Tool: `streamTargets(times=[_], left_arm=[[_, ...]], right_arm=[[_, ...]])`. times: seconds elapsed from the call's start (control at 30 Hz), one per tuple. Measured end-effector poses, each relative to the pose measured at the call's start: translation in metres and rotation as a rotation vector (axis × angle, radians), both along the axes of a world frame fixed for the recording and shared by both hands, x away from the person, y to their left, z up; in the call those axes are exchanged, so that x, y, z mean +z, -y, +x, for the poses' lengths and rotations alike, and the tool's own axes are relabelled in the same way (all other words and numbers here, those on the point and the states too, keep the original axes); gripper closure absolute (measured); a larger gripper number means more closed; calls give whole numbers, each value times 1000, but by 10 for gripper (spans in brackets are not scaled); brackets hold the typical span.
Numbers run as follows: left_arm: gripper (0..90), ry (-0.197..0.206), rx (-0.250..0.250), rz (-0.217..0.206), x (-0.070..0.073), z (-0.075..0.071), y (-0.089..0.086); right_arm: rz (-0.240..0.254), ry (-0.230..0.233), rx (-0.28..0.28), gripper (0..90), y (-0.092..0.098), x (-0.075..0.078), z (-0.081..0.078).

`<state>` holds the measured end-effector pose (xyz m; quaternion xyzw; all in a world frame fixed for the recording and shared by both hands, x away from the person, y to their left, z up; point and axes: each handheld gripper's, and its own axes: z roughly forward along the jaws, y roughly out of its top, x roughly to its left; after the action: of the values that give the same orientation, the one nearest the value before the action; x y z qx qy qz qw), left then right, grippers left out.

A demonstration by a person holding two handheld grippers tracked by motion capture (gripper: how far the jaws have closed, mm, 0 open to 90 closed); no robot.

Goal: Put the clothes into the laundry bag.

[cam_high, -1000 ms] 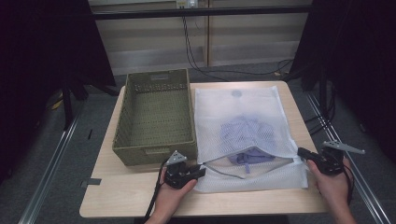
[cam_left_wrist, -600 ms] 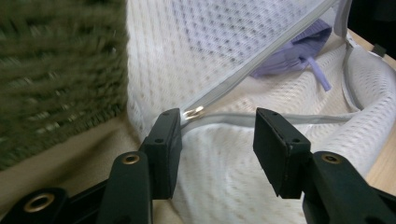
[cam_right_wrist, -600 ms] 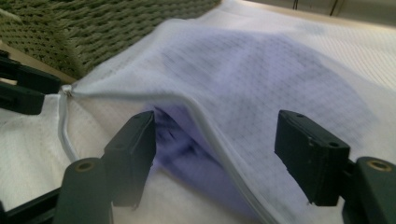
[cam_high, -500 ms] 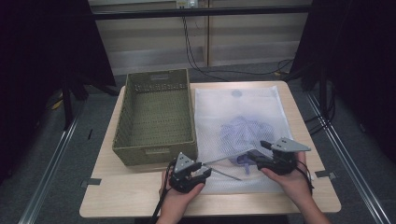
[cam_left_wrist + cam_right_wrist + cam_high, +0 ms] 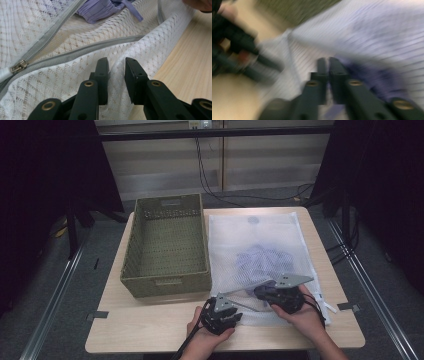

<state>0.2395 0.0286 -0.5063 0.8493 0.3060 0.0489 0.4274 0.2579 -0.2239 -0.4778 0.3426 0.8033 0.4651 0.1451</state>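
Left gripper (image 5: 116, 75) pinching a fold of the mesh laundry bag's (image 5: 260, 245) lower edge, jaws just closing to a narrow gap with mesh bunched between the pads — likely anchoring the near corner so the opening stays put; zipper pull (image 5: 18, 66) parked at the far left of that view, zip teeth parted, so mouth already open.

Right gripper (image 5: 264, 292) pushed in over the bag's open mouth, jaws nearly together after closing; right gripper view motion-blurred, can't tell whether fabric is caught between them; probably going for the garment inside.

Bag flat on the wooden table (image 5: 150, 330), just right of the woven basket (image 5: 167, 247), near edge lifted and rumpled at the grippers; white, see-through diamond mesh, grey zipper; lavender garment (image 5: 100, 10) crumpled inside, a strap or tie trailing toward the opening — soft, should drag rather than slide.
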Motion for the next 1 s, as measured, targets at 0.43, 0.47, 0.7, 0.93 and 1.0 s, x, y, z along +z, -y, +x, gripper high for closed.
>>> streamTargets(times=[0.43, 0.47, 0.7, 0.93, 1.0], left_arm=[[787, -14, 17, -3, 0, 3, -3], [823, -21, 29, 0, 0, 4, -3], [900, -18, 31, 1, -1, 4, -2], [900, -18, 3, 2, -1, 5, -3], [900, -25, 3, -4, -1, 5, -4]], right_arm=[[-53, 83, -169, 887, 14, 11, 9], [-21, 78, -136, 888, 13, 14, 7], [-50, -109, 202, 887, -7, -4, 4], [-145, -190, 45, 886, -13, -23, 34], [-204, -141, -105, 889, -8, -22, 47]])
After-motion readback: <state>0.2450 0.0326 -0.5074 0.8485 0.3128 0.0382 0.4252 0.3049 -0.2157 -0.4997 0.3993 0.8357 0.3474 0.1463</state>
